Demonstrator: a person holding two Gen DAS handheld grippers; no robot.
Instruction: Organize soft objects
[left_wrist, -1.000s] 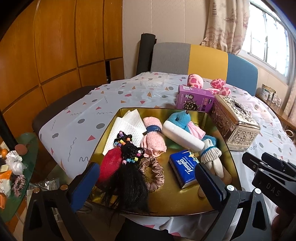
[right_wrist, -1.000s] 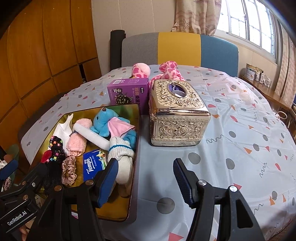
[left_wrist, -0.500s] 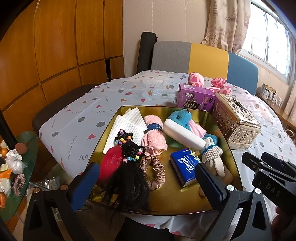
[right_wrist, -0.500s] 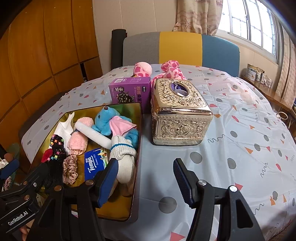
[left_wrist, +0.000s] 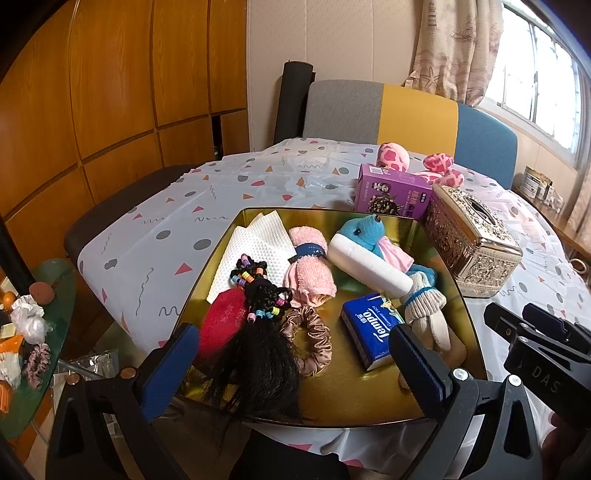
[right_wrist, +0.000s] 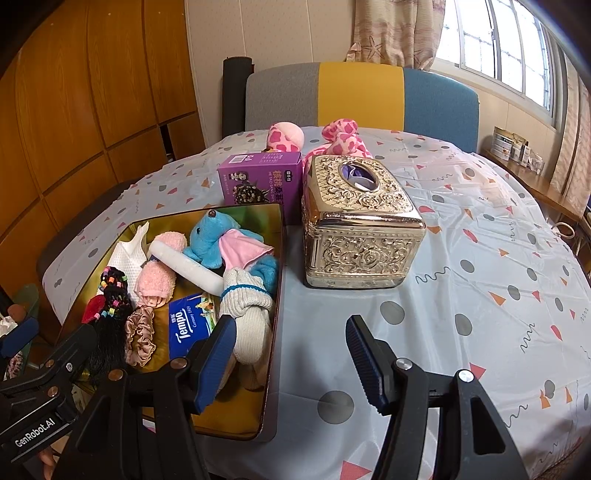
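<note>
step: pre-grasp, judged | left hand-held gripper (left_wrist: 295, 363): spread, empty, above tray (left_wrist: 463, 280) | right hand-held gripper (right_wrist: 290, 356): spread, empty | soft toys, towel, scrunchie: in tray on bench (right_wrist: 480, 258) | next: choose item, descend, pinch

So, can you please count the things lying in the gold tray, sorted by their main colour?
Pink: 2, rolled towel and scrunchie
Blue: 2, plush toy and Tempo tissue pack
White: 3, paper napkin, white roll, rolled socks
Red: 1, red piece
Black: 1, beaded hairpiece
Total: 9 in the gold tray
</note>
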